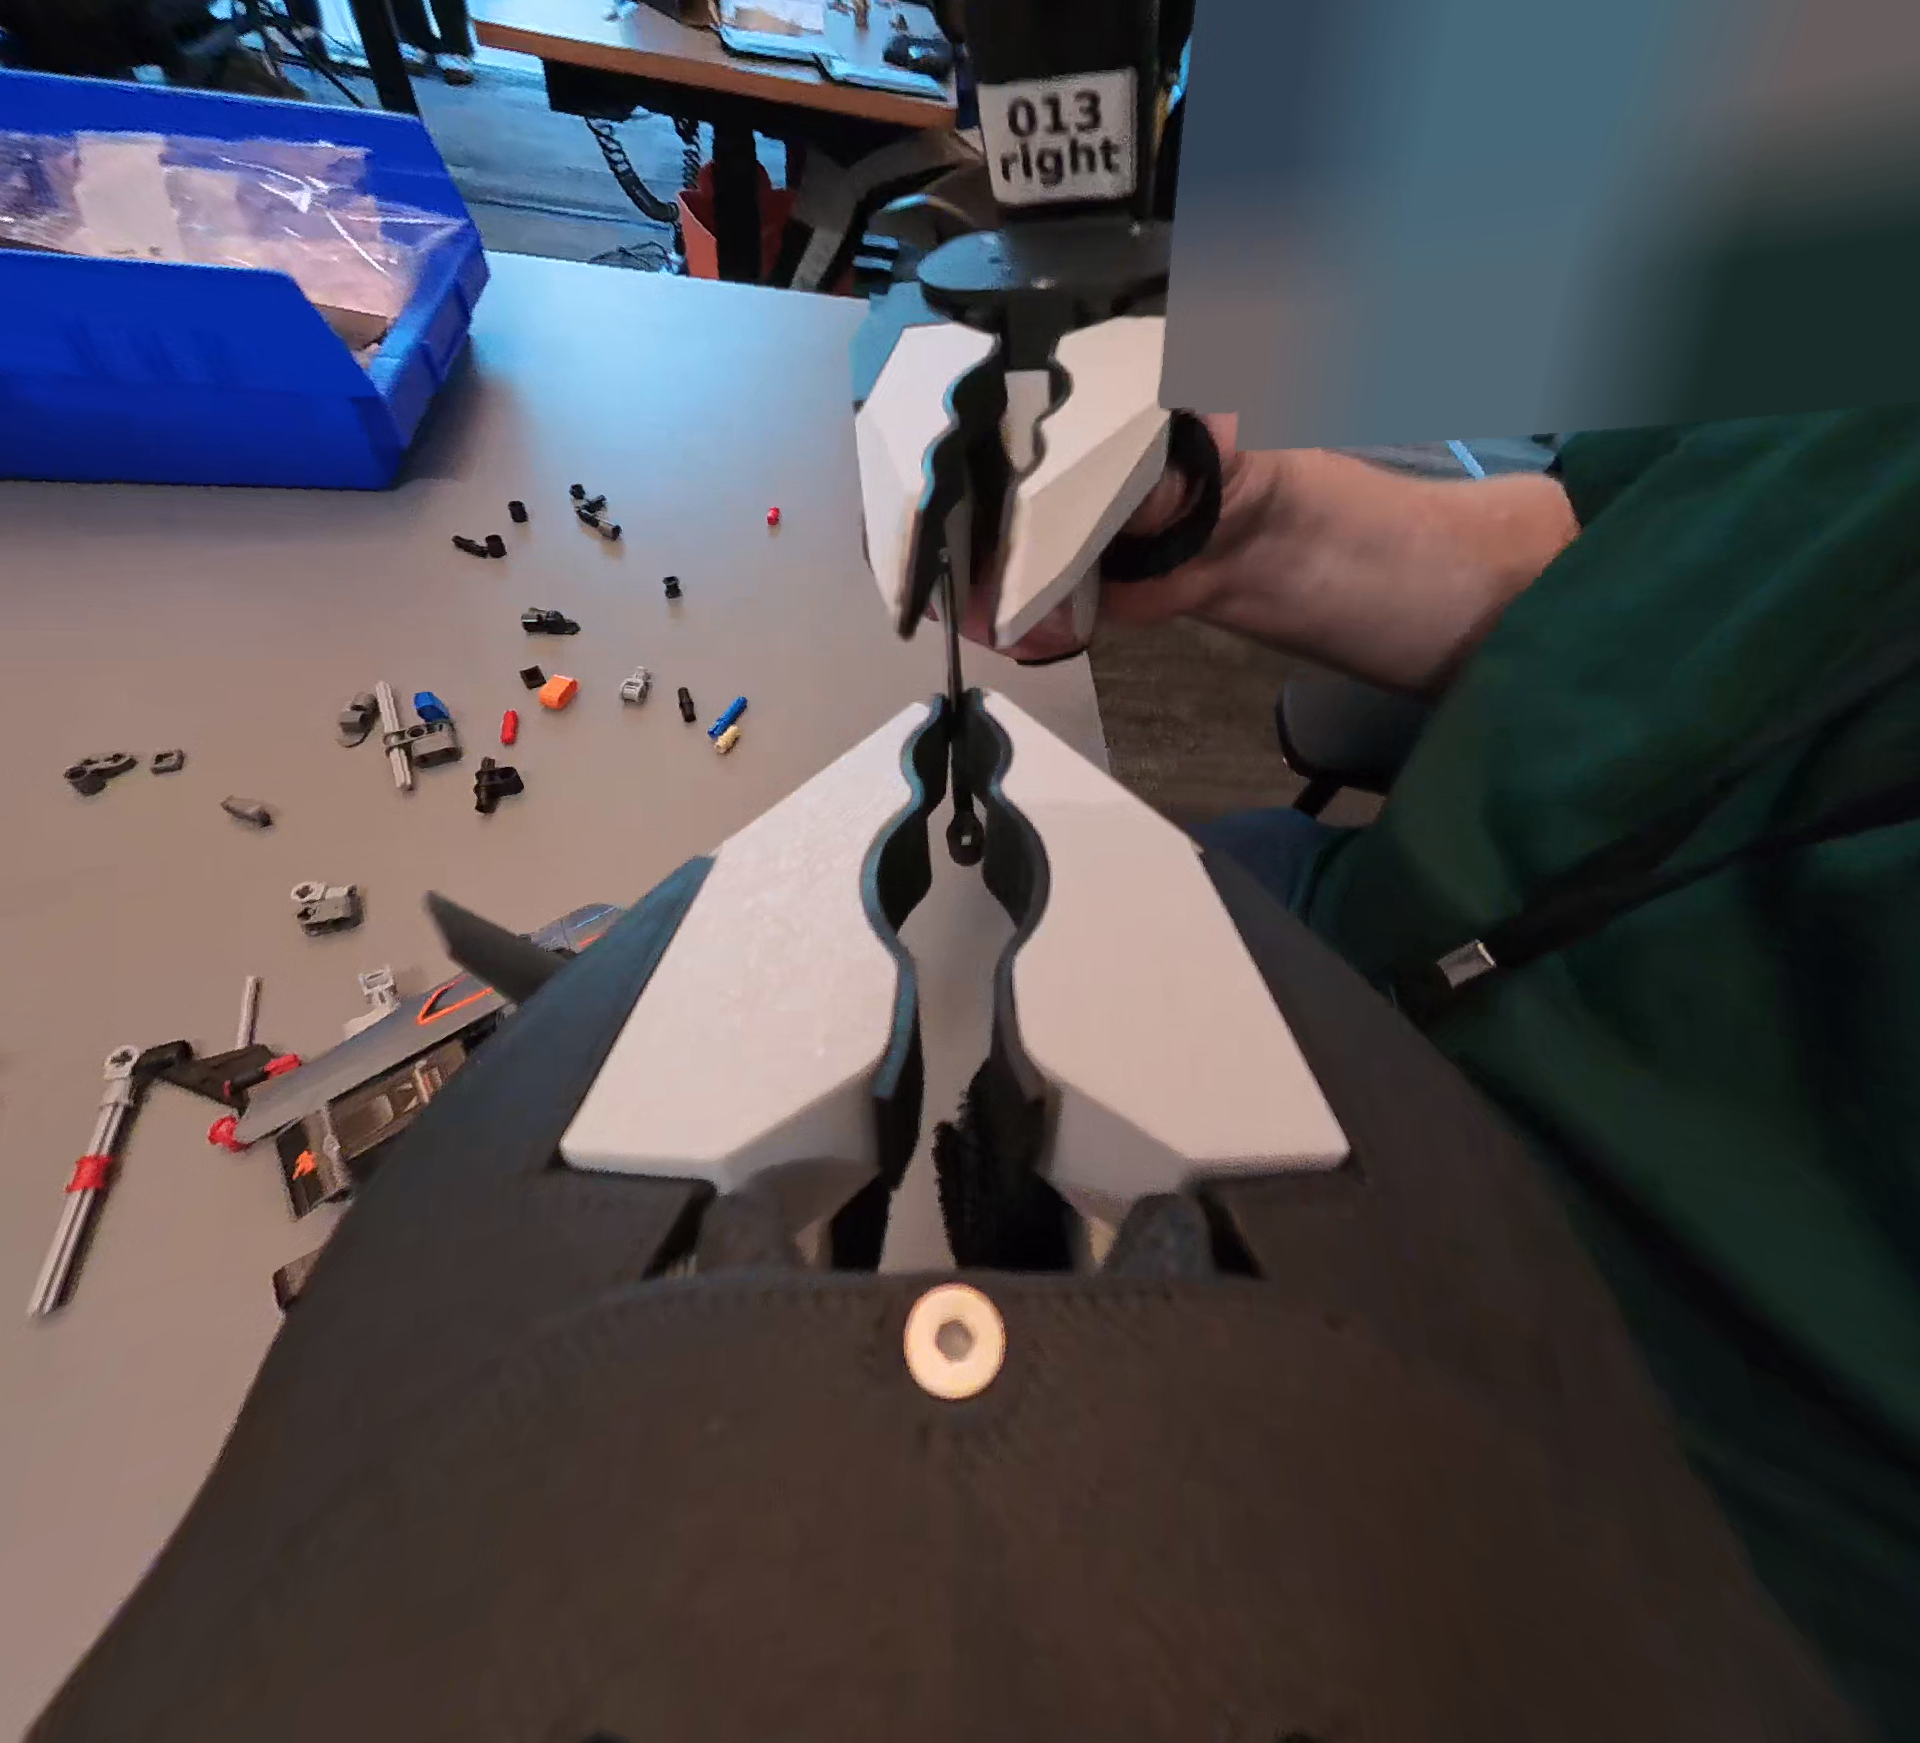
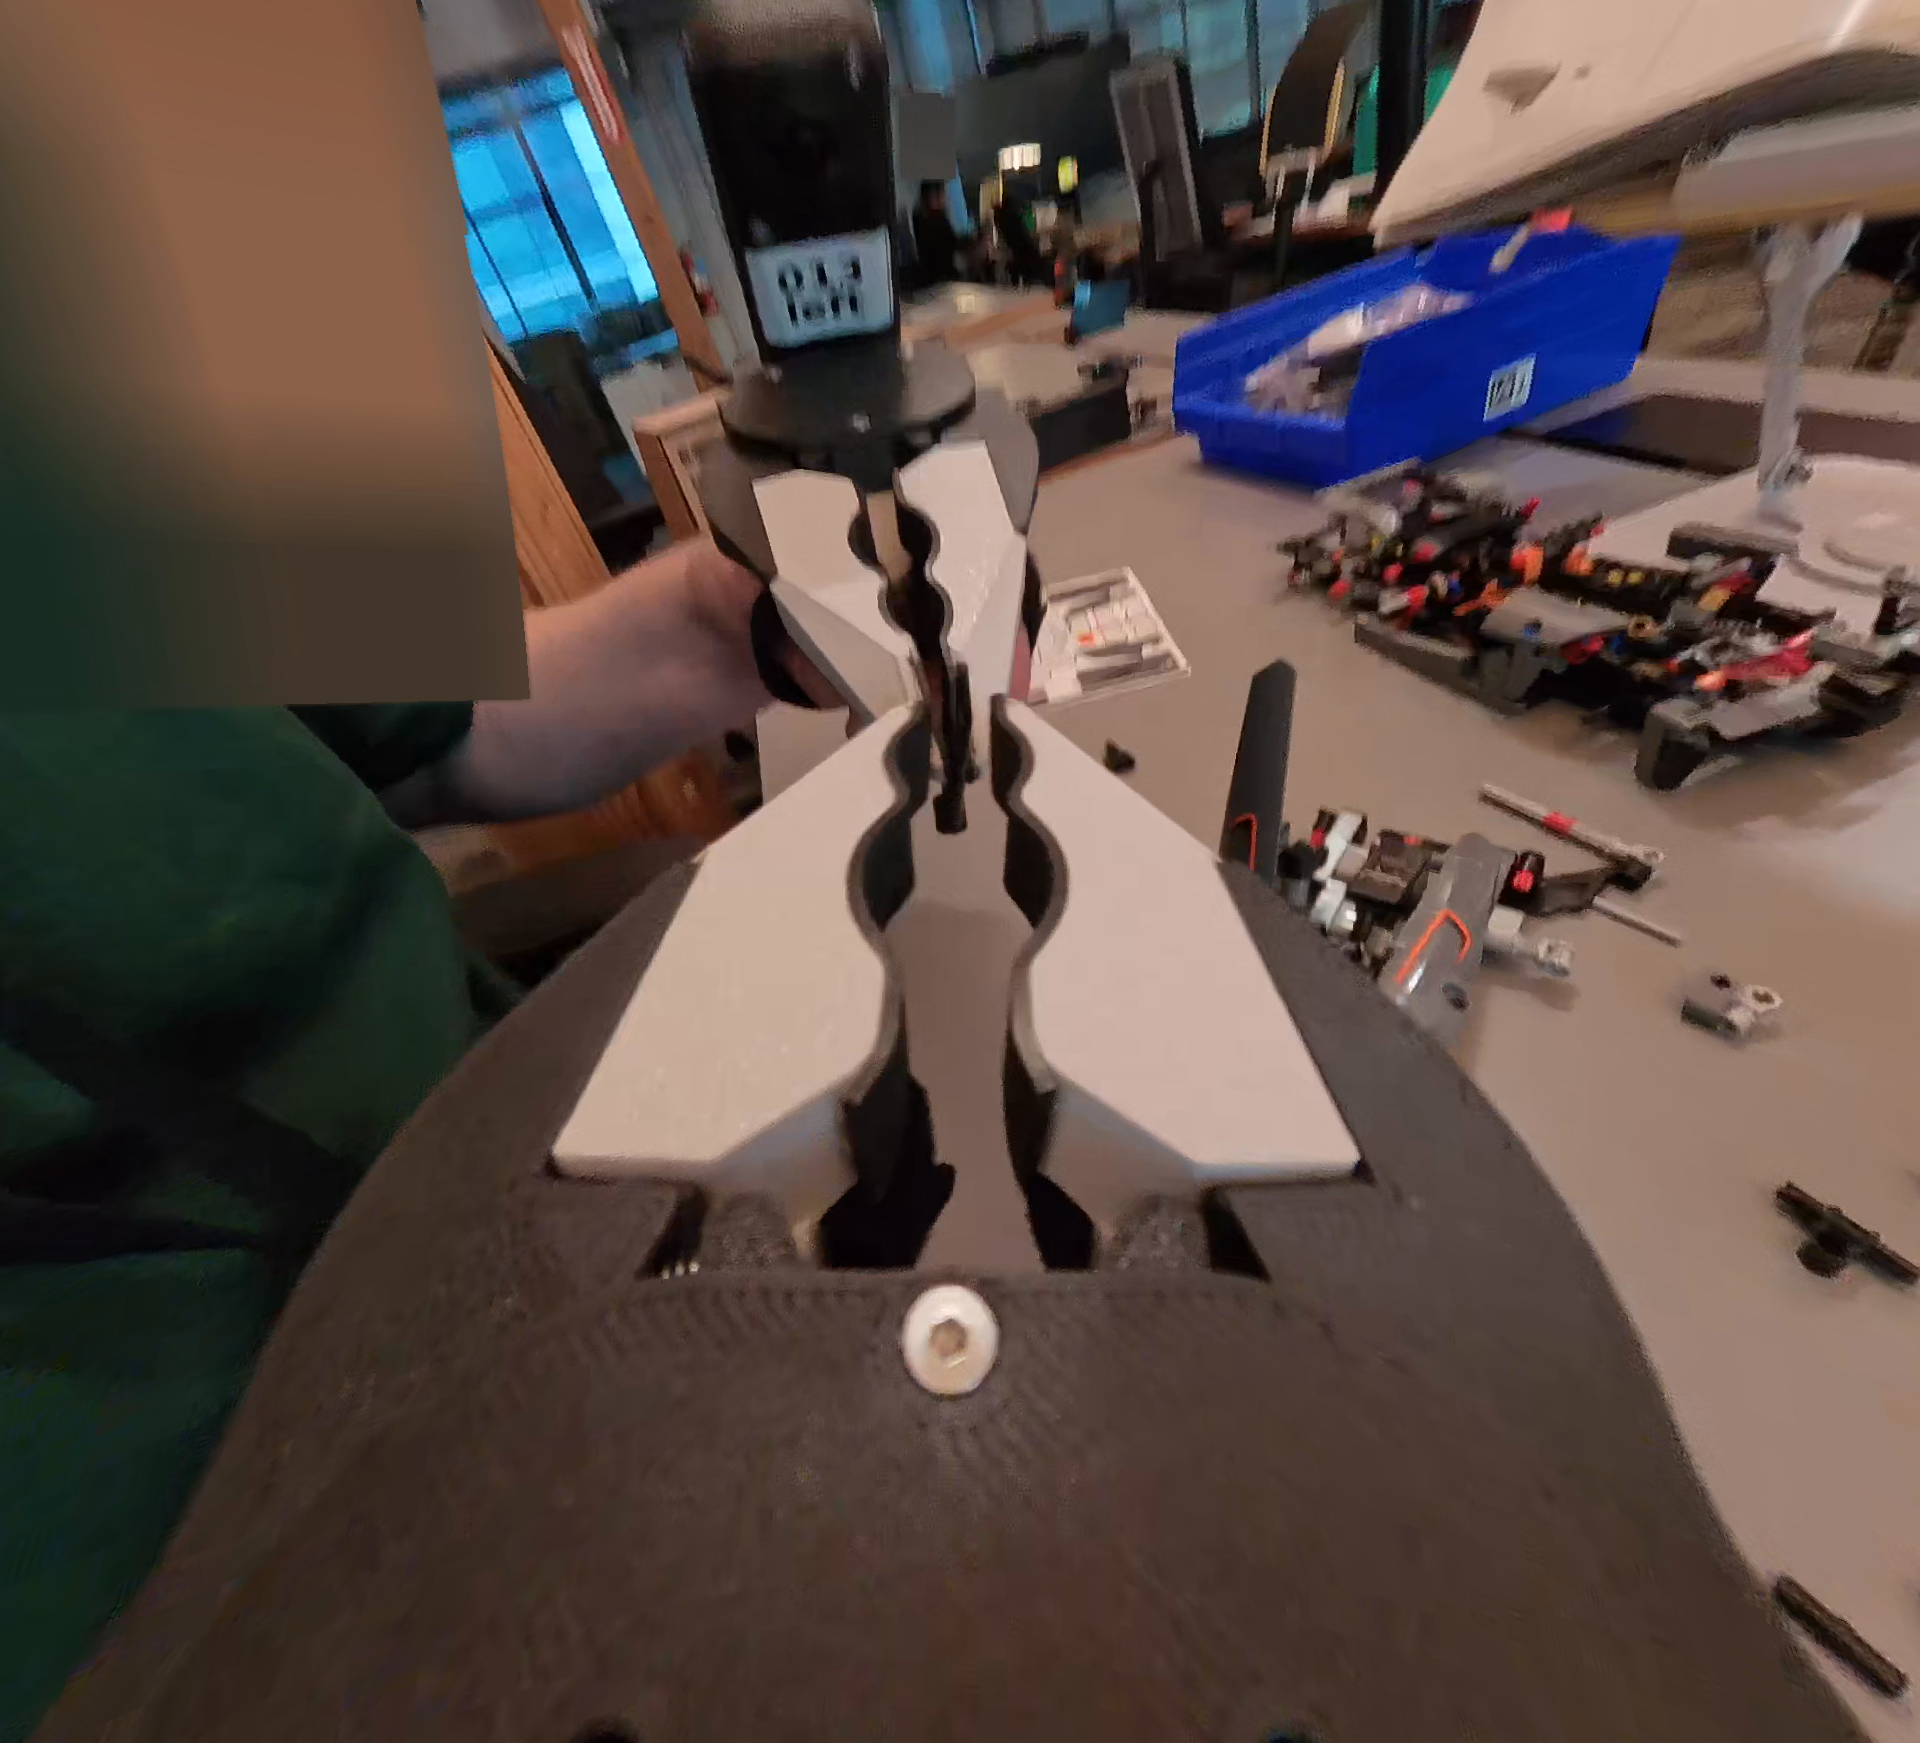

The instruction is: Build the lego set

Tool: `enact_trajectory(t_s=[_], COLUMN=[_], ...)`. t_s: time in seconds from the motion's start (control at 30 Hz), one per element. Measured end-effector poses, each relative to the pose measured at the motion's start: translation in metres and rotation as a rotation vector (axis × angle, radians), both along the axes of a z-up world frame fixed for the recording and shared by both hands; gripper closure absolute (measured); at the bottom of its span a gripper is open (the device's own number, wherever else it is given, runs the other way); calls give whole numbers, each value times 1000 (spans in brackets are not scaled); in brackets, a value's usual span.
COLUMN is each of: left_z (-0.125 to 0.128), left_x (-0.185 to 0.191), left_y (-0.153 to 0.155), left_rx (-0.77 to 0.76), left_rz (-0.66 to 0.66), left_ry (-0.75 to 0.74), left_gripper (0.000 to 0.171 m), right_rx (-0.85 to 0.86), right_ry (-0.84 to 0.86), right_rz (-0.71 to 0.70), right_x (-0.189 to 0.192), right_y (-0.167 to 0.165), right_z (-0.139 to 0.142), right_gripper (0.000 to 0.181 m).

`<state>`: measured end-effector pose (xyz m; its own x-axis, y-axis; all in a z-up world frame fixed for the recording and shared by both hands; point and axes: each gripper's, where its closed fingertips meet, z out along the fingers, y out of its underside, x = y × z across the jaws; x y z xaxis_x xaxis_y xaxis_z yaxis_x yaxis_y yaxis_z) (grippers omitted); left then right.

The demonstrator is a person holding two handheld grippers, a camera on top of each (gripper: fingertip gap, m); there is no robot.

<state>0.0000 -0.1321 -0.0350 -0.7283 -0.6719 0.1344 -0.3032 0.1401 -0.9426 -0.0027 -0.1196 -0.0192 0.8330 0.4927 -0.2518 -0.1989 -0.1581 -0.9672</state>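
Observation:
A thin black lego piece (image 1: pixel 954 758) with a ring at one end is pinched between the tips of my left gripper (image 1: pixel 954 706). The two grippers face each other tip to tip above the table edge. In the right wrist view the same piece (image 2: pixel 951 784) sticks out of the left gripper (image 2: pixel 935 665) into the gap of my right gripper (image 2: pixel 956 714). The right jaws stand narrowly apart around it. A partly built grey, black and orange lego assembly (image 1: pixel 364 1070) lies on the grey table (image 1: pixel 675 405); it also shows in the right wrist view (image 2: pixel 1434 904).
Several small loose lego parts (image 1: pixel 551 685) are scattered on the table. A blue bin (image 1: pixel 208 343) with plastic bags stands at the back, also seen in the right wrist view (image 2: pixel 1423 353). A large black lego chassis (image 2: pixel 1610 613), a parts sheet (image 2: pixel 1112 633) and a booklet on a stand (image 2: pixel 1662 10) are there too. Less than 4 cm separates the two grippers' tips.

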Motion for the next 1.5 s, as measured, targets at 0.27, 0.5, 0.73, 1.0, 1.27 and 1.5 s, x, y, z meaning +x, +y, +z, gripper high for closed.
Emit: enact_trajectory(t_s=[0.27, 0.5, 0.73, 1.0, 1.27, 1.5], left_z=[-8, -48, -85, -91, -96, -93], left_x=[7, 13, 34, 39, 47, 61], left_y=[18, 78, 77, 72, 64, 70], left_rx=[154, 162, 131, 91, 31, -76], left_rz=[80, 281, 261, 250, 335, 459], left_ry=[-69, 35, 131, 153, 178, 169], left_gripper=[154, 137, 138, 163, 166, 167], right_rx=[-68, -124, -150, -155, -134, -143], right_ry=[-31, -27, -74, -94, -90, -72], right_rz=[-104, -341, -419, -494, -537, -572], right_x=[17, 51, 49, 53, 59, 69], right_y=[10, 26, 43, 48, 47, 47], right_z=[-15, -51, -67, -76, -77, -78], right_gripper=[181, 181, 181, 181, 181, 181])
